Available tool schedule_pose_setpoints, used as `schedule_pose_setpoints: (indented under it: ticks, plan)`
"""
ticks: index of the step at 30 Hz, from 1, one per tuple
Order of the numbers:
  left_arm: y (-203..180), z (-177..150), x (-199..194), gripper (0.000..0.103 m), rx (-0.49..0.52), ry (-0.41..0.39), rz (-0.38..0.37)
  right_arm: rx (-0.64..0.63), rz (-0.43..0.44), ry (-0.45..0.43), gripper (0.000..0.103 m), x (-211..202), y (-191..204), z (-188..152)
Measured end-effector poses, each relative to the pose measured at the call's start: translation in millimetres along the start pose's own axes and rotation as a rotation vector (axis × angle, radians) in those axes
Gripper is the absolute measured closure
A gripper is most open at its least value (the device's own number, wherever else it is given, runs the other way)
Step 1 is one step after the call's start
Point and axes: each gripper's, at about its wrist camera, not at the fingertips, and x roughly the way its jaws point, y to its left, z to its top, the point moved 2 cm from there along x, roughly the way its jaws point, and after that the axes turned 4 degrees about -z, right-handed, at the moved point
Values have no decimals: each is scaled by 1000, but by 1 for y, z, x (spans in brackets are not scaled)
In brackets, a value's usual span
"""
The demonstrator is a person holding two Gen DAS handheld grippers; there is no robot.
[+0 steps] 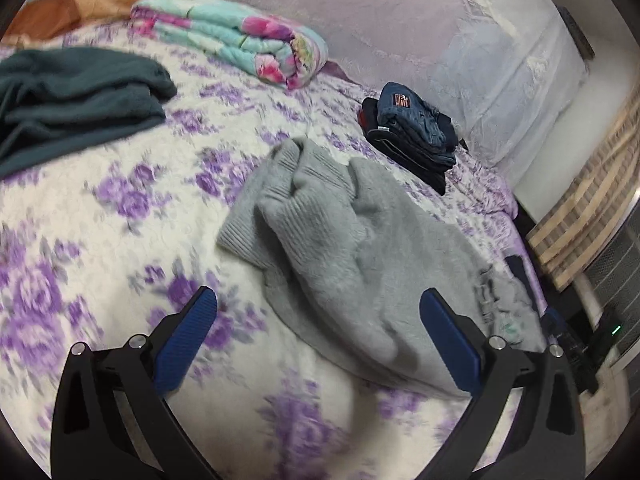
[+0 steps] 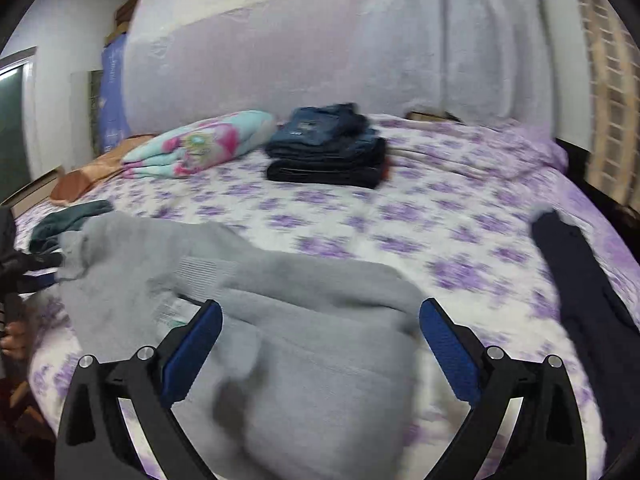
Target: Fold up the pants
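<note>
A: Grey pants [image 1: 360, 248] lie crumpled on the bed [image 1: 100, 208], which has a purple-flower cover. Ribbed cuffs bunch at the far end in the left wrist view.

B: Left claw [image 1: 318, 312]?

A: Jaws wide apart, nothing between the pads. It hangs over the bed just beside the near edge of the pants; right finger [image 1: 448, 344] is over the grey fabric, left one over the cover. Contact can't be told.

B: Right claw [image 2: 320, 324]?

A: Also spread fully, blue pads clear, gripping nothing. Grey cloth fills the gap below it, a white label [image 2: 172, 312] showing near the left finger. Picture is blurred.

B: Other stuff?

A: Folded dark jeans stack [image 2: 328, 156] further back on the bed, well apart from the pants. Floral rolled quilt [image 2: 200, 144] beside the stack. Teal garment [image 1: 76, 100] off to the left, dark garment [image 2: 580, 288] at the right edge. A hand [image 2: 14, 340] shows at far left in the right wrist view.
</note>
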Motion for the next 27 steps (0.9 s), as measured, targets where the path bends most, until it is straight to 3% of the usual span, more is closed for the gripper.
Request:
schedule_pose_setpoints:
  ticks: [2,4,5,8,12,17,21,24,27]
  plan:
    - [-5,1,4,5,-60,27,-56,71,-4,13,4,6,-21,-9]
    - [-12,-1,12,5,-91,70,-100,175,46,50,4,15,-39,-18]
    - [-15,-2,16,5,-94,89,-87,238,77,73,4,20,-50,-21]
    - [-24,-8,33,5,-43,139,57,396,139,100,4,30,-76,-34]
    - [-27,-9,37,5,-41,136,120,503,207,77,4,30,-93,-42]
    - [-22,0,42,5,-93,117,129,480,222,81,4,30,-86,-42]
    - [-17,14,45,5,-111,40,117,473,206,65,4,26,-86,-41]
    - [-15,19,45,5,-99,-42,118,387,180,45,4,18,-71,-36]
    - [-21,16,48,5,-49,-56,160,179,115,222,4,41,-31,-38]
